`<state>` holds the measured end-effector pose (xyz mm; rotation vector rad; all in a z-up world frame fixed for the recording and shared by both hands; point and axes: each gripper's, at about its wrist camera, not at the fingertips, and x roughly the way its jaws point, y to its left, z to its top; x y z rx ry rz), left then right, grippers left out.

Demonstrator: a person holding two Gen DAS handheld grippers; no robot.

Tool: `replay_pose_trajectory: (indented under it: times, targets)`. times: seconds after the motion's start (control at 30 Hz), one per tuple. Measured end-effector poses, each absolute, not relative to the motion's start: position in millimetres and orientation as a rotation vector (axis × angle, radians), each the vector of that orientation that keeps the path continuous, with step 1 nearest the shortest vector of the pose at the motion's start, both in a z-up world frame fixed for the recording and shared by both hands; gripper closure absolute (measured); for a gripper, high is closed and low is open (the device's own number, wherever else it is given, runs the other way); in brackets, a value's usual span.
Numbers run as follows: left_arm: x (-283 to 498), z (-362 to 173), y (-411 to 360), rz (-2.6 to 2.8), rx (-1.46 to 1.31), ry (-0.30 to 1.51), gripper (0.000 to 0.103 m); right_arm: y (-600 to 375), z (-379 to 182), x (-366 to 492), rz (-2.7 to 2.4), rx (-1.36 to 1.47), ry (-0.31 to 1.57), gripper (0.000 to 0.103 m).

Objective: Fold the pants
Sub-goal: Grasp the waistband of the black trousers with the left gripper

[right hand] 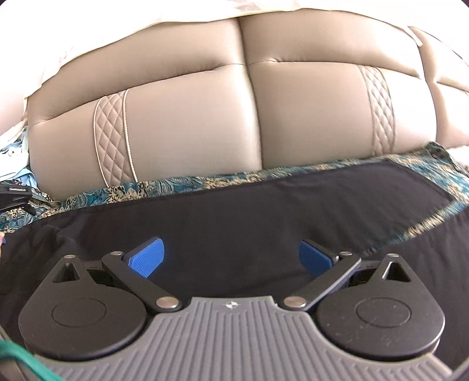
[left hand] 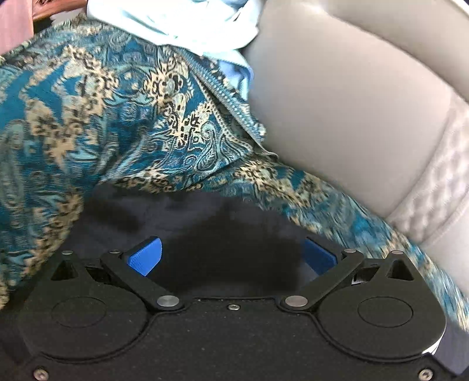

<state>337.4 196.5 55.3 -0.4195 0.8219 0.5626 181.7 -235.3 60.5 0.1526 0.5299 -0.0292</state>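
Note:
Black pants [right hand: 263,211] lie spread flat on a teal and gold patterned throw [right hand: 181,184] on a sofa seat. My right gripper [right hand: 231,259] is open, its blue fingers [right hand: 146,259] just above the pants' near part, holding nothing. In the left wrist view my left gripper [left hand: 231,258] is open too, its blue fingers [left hand: 145,256] low over an end of the black pants [left hand: 187,222], which lies on the throw [left hand: 102,117]. Whether the fingers touch the cloth I cannot tell.
The beige leather sofa back [right hand: 190,123] with quilted strips rises behind the pants and also shows in the left wrist view [left hand: 346,102]. Light blue garments [left hand: 187,26] are heaped at the far end of the throw. A green cord [right hand: 26,360] hangs at the lower left.

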Motion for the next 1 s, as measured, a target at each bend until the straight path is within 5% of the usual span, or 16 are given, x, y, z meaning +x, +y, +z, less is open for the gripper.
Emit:
replay_pose_trajectory:
  times: [0.57, 0.63, 0.7, 0.8, 1.0]
  targets:
    - [398.1, 5.3, 210.9, 0.816, -0.463, 0.861, 0.003, -205.8, 60.7, 192.6, 0.084, 0.098, 0.461, 0.0]
    - [389.6, 8.0, 209.0, 0.838, -0.456, 0.837, 0.023, -203.2, 60.0, 193.2, 0.096, 0.103, 0.47, 0.0]
    - [380.3, 12.0, 207.3, 0.84, -0.459, 0.805, 0.055, -202.8, 59.2, 193.7, 0.095, 0.114, 0.478, 0.0]
    - [370.5, 17.7, 205.2, 0.761, -0.462, 0.793, 0.084, -204.4, 57.6, 193.5, 0.071, 0.131, 0.477, 0.0]
    - [349.9, 40.9, 196.9, 0.705, -0.394, 0.744, 0.1, -210.2, 56.4, 191.2, 0.056, 0.17, 0.466, 0.0]
